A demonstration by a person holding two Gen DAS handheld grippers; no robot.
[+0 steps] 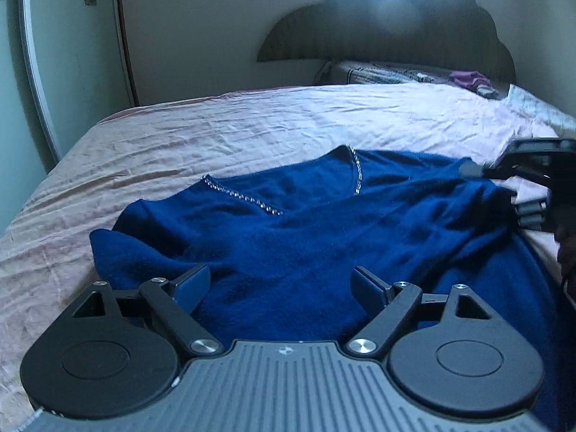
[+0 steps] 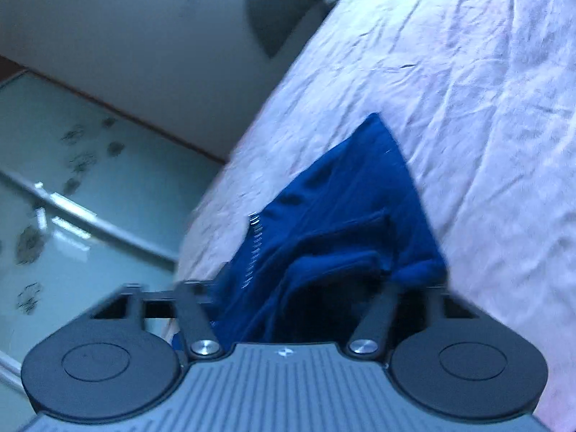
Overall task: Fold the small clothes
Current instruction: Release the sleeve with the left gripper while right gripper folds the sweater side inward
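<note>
The left tongs (image 1: 280,284) are gaping wide apart, hovering just over the near body of the sweater (image 1: 306,223) and holding nothing. The right tongs (image 2: 288,288) are buried in bunched blue cloth; their tips are hidden, so I cannot tell whether they are clamped.

The bed (image 1: 216,126) is carrying the sweater, which is lying face up near its front edge, one side draping over it. Its long axis is running away from the left camera, neckline (image 1: 252,199) pointing toward the headboard (image 1: 396,36).

Risks, as I judge them: the draped side is likely dragging the sweater off the bed, and the right-side bunching is probably skewing any fold.
</note>
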